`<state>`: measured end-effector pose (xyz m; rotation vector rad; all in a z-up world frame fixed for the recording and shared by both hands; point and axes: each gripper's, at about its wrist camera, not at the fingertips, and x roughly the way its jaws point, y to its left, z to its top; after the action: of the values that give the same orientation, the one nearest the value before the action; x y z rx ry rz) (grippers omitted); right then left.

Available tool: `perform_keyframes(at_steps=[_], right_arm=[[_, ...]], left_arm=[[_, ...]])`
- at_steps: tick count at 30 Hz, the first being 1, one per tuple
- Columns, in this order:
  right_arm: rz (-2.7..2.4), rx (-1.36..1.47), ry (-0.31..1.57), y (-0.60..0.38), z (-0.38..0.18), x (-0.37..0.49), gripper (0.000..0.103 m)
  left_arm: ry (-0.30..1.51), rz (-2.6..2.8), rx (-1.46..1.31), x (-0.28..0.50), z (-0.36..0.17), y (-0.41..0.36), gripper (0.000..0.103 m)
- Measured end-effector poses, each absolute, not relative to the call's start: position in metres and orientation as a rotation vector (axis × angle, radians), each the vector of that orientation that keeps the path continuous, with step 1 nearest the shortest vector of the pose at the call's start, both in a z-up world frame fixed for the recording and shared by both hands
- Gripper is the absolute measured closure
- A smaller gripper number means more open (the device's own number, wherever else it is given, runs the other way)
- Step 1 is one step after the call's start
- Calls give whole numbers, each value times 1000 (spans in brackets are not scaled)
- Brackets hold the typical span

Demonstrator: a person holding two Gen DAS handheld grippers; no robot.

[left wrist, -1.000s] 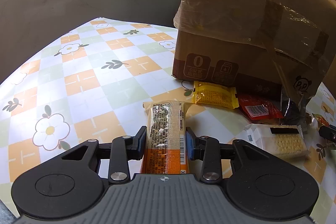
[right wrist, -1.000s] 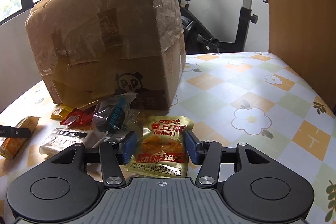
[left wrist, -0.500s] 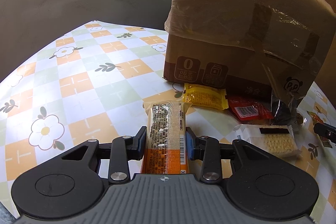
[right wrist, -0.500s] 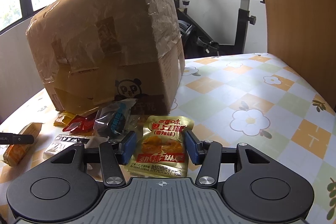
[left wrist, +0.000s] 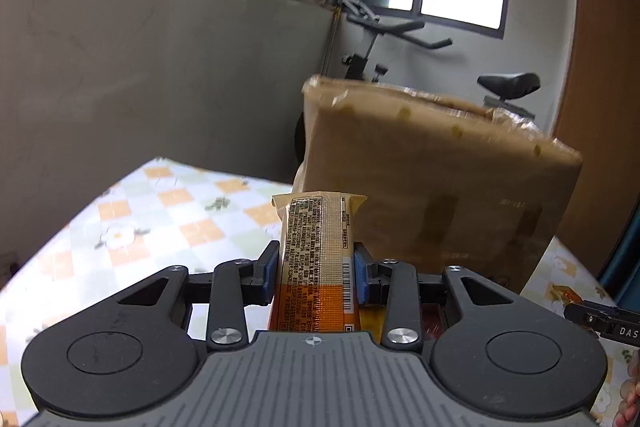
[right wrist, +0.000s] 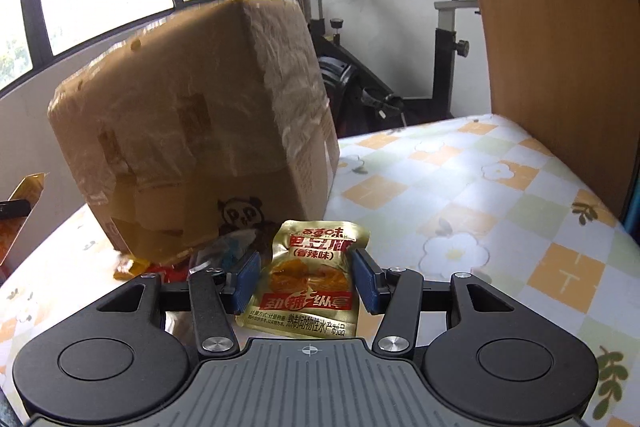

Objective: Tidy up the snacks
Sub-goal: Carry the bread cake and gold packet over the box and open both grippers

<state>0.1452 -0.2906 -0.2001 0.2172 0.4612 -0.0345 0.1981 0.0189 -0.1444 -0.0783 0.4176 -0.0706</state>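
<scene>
My left gripper [left wrist: 316, 273] is shut on a long orange and tan snack bar [left wrist: 318, 251] and holds it lifted, level with the upper part of the taped cardboard box [left wrist: 432, 195]. My right gripper [right wrist: 306, 275] is shut on a gold snack pouch [right wrist: 310, 279] with red print and holds it above the table in front of the cardboard box [right wrist: 192, 147]. The bar also shows at the left edge of the right wrist view [right wrist: 20, 203]. Several loose snacks [right wrist: 192, 259] lie at the foot of the box, mostly hidden by the right gripper.
The table [right wrist: 460, 195] has a checked floral cloth. A wooden panel [right wrist: 552, 27] stands at the right. An exercise bike [right wrist: 360, 39] stands behind the table. A grey low wall [left wrist: 140, 75] under windows runs along the far side.
Both grippers have risen with their snacks and tilted up. The left one rose most: the loose snacks on the table have dropped out of its view and the windows now show.
</scene>
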Motion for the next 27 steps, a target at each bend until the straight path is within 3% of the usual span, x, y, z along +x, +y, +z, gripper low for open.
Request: perform_keyframes(at_steps=[9, 14, 25, 27], right_arm=[[69, 113, 212, -286, -84, 173, 56], [138, 81, 185, -277, -42, 219, 56], [165, 110, 422, -217, -57, 324, 52], [152, 96, 457, -205, -62, 326, 48]], left_arm=[[314, -180, -103, 243, -62, 10, 64], [311, -197, -102, 287, -39, -8, 64], [467, -136, -65, 364, -61, -20, 64], [467, -134, -56, 361, -63, -15, 56]])
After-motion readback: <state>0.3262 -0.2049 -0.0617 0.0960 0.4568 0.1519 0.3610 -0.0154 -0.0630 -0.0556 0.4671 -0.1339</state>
